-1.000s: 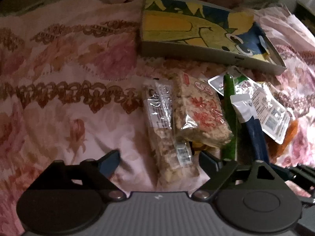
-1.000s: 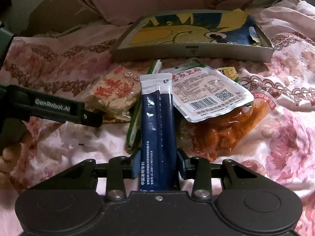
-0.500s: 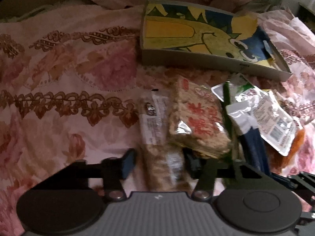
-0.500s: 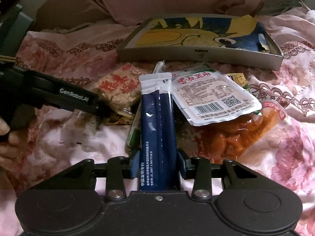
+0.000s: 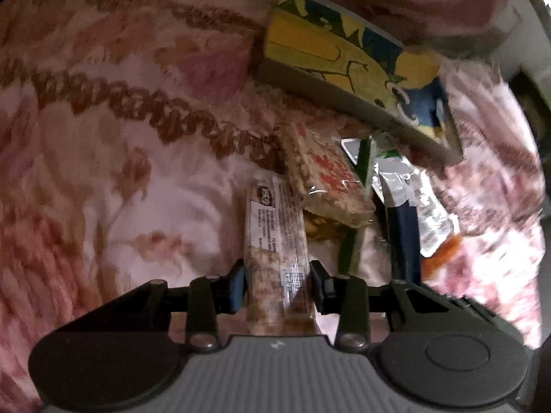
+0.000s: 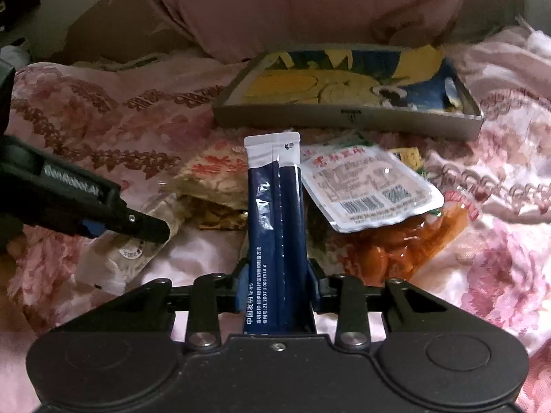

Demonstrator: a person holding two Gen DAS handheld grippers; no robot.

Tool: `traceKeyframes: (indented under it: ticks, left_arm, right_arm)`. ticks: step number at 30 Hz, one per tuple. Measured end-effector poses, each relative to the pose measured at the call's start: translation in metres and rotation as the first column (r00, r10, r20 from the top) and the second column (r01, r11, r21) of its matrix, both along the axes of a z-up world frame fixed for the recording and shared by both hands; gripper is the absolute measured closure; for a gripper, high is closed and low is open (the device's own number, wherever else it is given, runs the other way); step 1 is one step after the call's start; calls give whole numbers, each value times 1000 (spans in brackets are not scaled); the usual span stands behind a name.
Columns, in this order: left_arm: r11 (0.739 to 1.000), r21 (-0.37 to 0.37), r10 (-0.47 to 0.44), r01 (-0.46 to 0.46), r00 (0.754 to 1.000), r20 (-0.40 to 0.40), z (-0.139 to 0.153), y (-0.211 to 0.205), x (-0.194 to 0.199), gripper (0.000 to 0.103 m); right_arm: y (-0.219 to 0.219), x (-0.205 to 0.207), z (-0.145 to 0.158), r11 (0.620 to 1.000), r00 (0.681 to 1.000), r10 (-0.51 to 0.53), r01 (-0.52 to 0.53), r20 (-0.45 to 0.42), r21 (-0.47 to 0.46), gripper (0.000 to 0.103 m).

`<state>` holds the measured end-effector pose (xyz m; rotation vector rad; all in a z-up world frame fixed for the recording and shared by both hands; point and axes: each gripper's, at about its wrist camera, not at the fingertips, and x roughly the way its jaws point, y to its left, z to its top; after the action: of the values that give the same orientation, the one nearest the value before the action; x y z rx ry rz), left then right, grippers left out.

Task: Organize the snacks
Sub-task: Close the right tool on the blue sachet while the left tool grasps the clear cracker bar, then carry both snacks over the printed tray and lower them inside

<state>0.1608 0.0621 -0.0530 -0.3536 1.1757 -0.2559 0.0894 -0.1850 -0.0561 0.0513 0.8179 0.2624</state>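
Left gripper: both fingers pressed against the sides of a long clear-wrapped nut bar, which runs forward from the jaws over the bedspread.
Right gripper: clamped on the lower end of a dark blue stick pouch, whose white-sealed top points toward the tray.
Nut bar seen from the right: its near end lies on the bedspread under the left gripper's dark finger.
Snack pile: a rice cracker pack with red print lies just beside the nut bar, overlapping its far end; a green packet sits between the cracker pack and the blue pouch.
More snacks: a white sealed pack with a barcode rests on top of an orange-red bag, to the right of the blue pouch.
Tray: shallow grey box with a yellow-and-blue cartoon lining, set beyond the pile, near a pink pillow.
Surface: a pink floral bedspread under everything.
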Motion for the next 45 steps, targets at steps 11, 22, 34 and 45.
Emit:
traceKeyframes:
  ticks: [11, 22, 34, 45]
  left_arm:
    - [994, -105, 16, -11, 999, 51, 18, 11, -25, 63]
    - [962, -272, 36, -19, 998, 56, 23, 27, -37, 63]
    - [947, -321, 61, 7, 978, 201, 43, 20, -38, 63]
    - [978, -184, 172, -99, 880, 443, 93, -15, 36, 63]
  right_arm:
    - [4, -23, 23, 999, 991, 21, -16, 129, -33, 68]
    - [-4, -28, 33, 1000, 986, -21, 24, 163, -12, 68]
    - [-8, -21, 39, 999, 981, -43, 41, 189, 15, 68]
    - [-26, 44, 68, 999, 979, -52, 50, 195, 15, 67]
